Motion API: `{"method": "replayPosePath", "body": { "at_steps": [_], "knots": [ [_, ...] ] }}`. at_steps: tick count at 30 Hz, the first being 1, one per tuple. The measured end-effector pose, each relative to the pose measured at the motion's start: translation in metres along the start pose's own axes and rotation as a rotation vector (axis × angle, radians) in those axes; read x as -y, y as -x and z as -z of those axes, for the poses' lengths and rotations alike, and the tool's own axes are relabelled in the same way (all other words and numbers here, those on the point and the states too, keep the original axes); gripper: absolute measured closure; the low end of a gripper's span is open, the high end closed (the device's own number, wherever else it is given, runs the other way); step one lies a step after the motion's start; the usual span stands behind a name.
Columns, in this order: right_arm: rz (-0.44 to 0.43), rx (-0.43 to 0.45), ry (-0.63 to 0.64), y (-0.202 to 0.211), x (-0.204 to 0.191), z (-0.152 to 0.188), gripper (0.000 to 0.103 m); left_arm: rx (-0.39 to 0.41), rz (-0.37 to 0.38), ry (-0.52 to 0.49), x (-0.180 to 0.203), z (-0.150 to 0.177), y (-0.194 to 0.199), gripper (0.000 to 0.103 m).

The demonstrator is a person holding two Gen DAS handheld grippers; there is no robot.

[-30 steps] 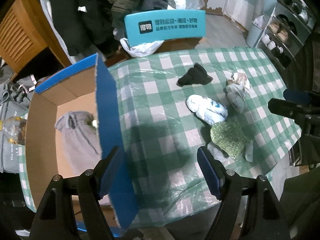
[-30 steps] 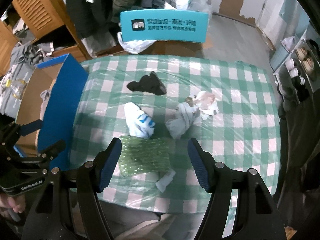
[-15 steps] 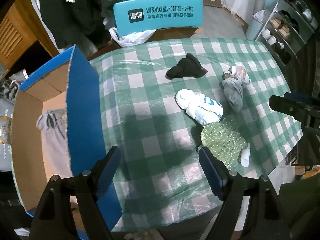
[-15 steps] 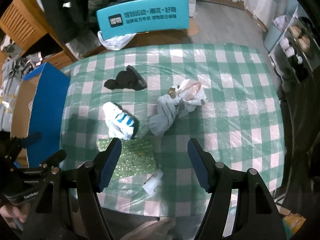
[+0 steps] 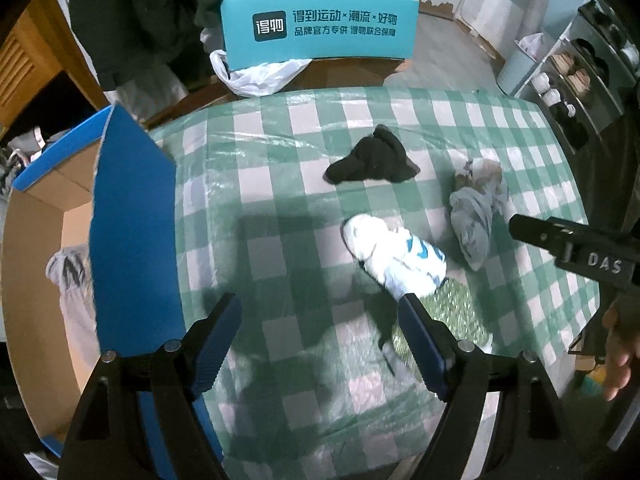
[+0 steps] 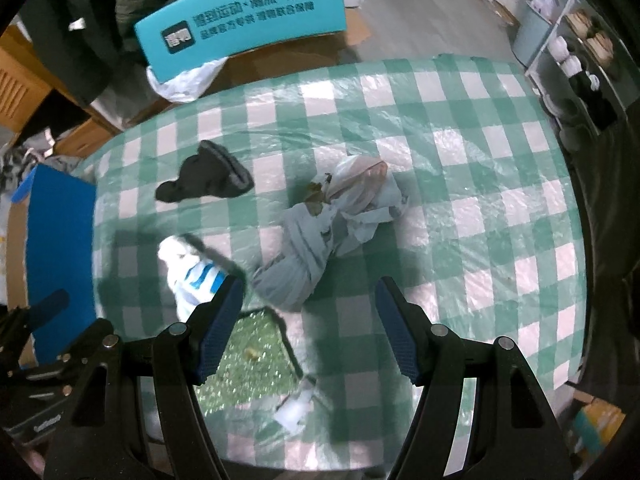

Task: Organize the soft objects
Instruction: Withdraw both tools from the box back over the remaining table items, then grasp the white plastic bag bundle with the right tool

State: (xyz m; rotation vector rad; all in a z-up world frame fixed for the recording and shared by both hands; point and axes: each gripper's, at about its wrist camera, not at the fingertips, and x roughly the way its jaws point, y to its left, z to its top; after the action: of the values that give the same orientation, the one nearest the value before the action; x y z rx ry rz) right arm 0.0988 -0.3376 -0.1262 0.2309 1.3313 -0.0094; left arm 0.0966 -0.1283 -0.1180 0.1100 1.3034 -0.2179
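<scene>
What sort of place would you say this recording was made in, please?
Most likely a lived-in home, perhaps an entryway or dining corner: a table with a green checked tablecloth, a shoe rack by the wall, and coats hanging behind a teal chair.

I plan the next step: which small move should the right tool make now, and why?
Probably lower the right tool onto the grey bundle: its jaws stand open and empty, and the bundle lies just ahead between them on the checked table.

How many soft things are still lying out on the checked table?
4: a black cloth farthest back, a white-and-blue bundle mid-table, a grey bundle to its right, a green sparkly piece nearest. More may be hidden.
</scene>
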Motion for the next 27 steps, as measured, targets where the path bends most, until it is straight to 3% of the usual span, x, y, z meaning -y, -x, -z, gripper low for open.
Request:
{"method": "replayPosePath", "body": {
  "at_steps": [14, 27],
  "knots": [
    [0.042, -0.039, -0.046, -0.046, 0.007, -0.028, 0.035, -0.053, 0.047, 0.040, 0.001, -0.031, -0.039, 0.021],
    [0.055, -0.074, -0.071, -0.078, 0.013, -0.029, 0.035, -0.092, 0.083, 0.092, -0.004, -0.032, -0.056, 0.021]
  ]
}}
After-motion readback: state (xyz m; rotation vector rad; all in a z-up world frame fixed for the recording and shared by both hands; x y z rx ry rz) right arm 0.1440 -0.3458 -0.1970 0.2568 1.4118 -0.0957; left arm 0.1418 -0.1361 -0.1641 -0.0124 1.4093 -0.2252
